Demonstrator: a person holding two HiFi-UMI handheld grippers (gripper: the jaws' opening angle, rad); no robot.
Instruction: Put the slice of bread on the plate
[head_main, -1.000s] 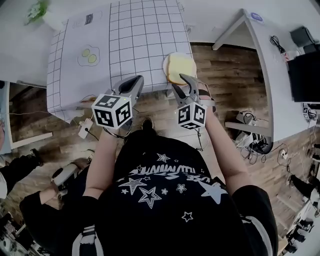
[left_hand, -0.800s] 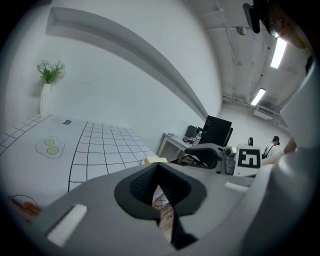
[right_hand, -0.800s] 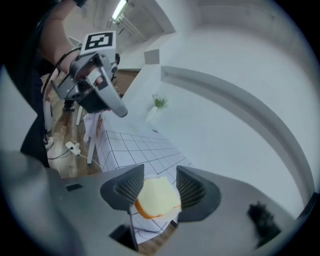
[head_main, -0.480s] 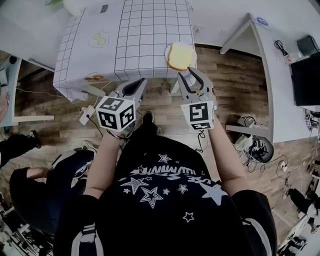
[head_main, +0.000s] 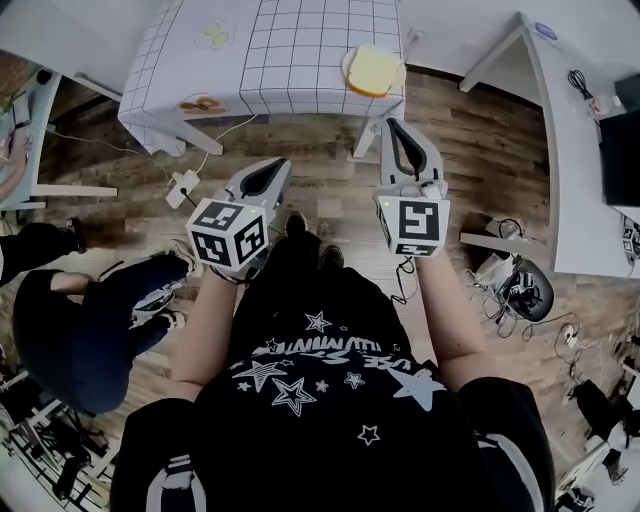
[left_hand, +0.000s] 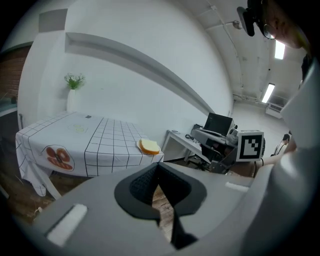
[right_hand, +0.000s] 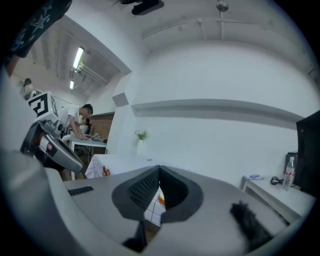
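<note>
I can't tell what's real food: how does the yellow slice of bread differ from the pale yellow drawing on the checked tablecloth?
The slice of bread is thick and lies on a plate; the drawing is flat print on the tablecloth, left of it. Both are yellowish.

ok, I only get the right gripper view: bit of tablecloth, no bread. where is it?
Observer: Head view has it. The slice of bread lies on the plate at the near right corner of the table.
Operator: left gripper carrying anything?
Observer: No. The left gripper is shut and empty in its own view.
Operator: how close are we to the table?
Observer: Not at it. The right gripper, whose jaws have just closed on nothing, and the left one both hang over the wood floor, short of the table.
</note>
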